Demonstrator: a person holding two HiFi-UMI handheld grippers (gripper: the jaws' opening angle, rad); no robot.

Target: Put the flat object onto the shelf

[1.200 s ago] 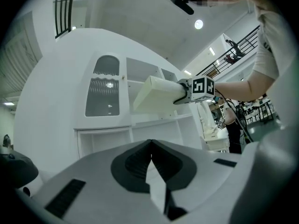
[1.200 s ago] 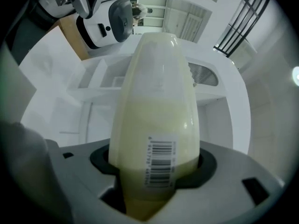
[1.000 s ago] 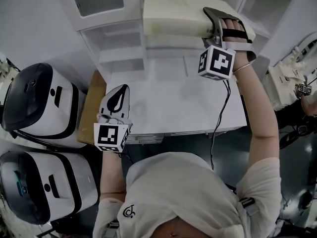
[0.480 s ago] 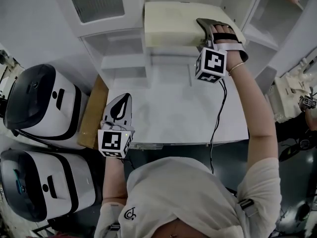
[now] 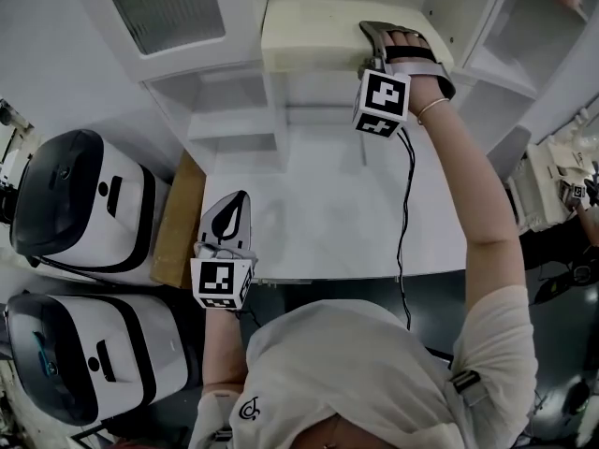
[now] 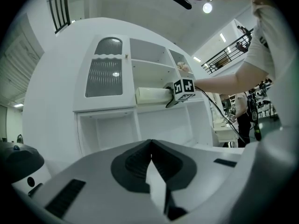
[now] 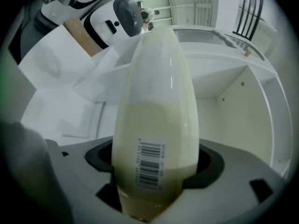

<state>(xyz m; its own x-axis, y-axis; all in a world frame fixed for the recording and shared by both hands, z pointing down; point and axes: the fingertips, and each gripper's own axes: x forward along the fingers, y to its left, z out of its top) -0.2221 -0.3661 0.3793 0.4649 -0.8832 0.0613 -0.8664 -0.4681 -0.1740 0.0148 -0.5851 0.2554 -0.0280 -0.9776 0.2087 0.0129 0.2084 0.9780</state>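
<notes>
One cream flat object lies on the upper shelf of the cabinet, its right end between the right gripper's jaws, and they're opening, easing off it! The left gripper hangs low in front of that cabinet, over the table, jaws pinched together, empty.

head view looks steeply down; both gripper views face the shelves.
</notes>
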